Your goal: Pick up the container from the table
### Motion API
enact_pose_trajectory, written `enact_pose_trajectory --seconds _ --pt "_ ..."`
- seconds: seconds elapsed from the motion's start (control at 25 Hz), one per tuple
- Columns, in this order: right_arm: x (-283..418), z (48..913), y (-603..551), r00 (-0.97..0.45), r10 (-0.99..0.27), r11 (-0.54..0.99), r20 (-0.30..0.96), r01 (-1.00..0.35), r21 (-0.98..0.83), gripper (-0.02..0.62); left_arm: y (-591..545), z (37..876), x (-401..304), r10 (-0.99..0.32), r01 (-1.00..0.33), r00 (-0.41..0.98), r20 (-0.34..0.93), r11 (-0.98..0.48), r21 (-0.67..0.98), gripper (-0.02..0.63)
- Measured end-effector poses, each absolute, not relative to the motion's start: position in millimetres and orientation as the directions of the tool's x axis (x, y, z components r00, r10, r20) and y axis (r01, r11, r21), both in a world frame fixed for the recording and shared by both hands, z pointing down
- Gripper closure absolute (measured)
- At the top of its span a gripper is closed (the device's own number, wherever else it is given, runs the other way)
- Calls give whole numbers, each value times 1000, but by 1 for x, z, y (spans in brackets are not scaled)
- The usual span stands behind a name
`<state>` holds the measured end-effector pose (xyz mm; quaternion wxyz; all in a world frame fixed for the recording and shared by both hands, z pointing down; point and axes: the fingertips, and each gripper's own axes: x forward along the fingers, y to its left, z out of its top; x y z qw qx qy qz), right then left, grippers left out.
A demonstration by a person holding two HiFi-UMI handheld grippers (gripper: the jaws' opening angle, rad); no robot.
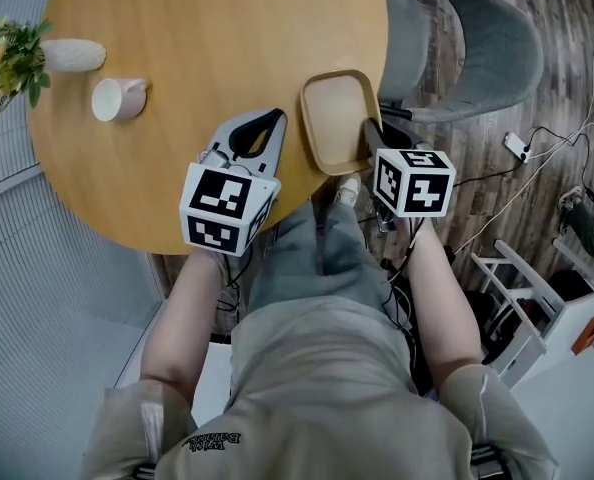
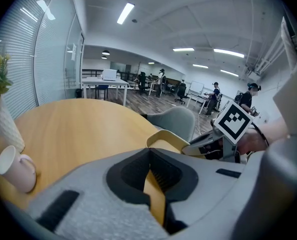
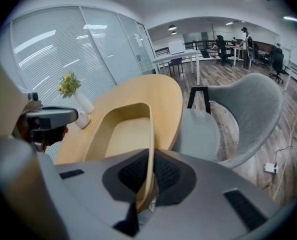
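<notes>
A tan, shallow rectangular container (image 1: pixel 335 116) lies at the near right edge of the round wooden table (image 1: pixel 207 38). My right gripper (image 1: pixel 370 136) is shut on its right rim, and the thin wall runs between the black pads (image 3: pixel 133 174) in the right gripper view. The container's hollow (image 3: pixel 121 134) stretches away from the jaws. My left gripper (image 1: pixel 275 118) rests low over the table just left of the container, jaws together with nothing in them. From the left gripper view the container (image 2: pixel 163 139) shows just beyond the jaw tips (image 2: pixel 151 156).
A pink mug (image 1: pixel 115 99) and a white vase with yellow flowers (image 1: pixel 72 55) stand at the table's left side. A grey chair (image 1: pixel 477 48) is right of the table. A power strip (image 1: pixel 517 146) and cables lie on the wood floor.
</notes>
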<state>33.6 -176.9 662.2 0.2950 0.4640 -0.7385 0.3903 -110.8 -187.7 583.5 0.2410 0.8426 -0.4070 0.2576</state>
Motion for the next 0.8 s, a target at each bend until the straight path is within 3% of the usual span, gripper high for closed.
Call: enact_pose_trajectory --seconds 0.36,0.8 --pt "64 571 -207 -369 -619 252 693 -929 -269 561 -208 517 -87 -612 -785 567 551 -604 136 586" --pt "108 423 -213 -355 -804 260 477 -931 -255 562 -202 395 -52 -684 -758 617 389 -649 60 586"
